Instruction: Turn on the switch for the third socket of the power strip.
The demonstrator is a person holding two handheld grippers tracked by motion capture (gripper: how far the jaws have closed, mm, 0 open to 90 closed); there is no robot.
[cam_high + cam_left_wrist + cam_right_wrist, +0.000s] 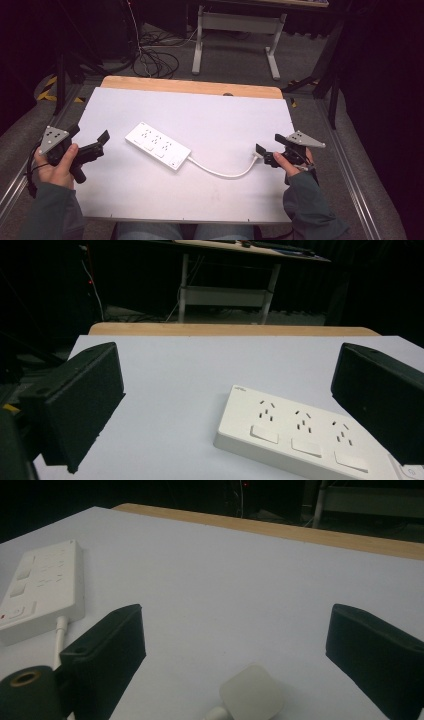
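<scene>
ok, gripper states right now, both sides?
Left gripper: open, empty, beside the power strip.
Right gripper: open, holding nothing; the plug lies between its fingers.

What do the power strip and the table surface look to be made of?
Power strip: probably hard white plastic, smooth with a slight sheen and moulded switches. Table: a matte white sheet, maybe laminate, over a pale wooden-looking board exposed along the far edge.

White power strip (295, 435) between spread jaws
</scene>
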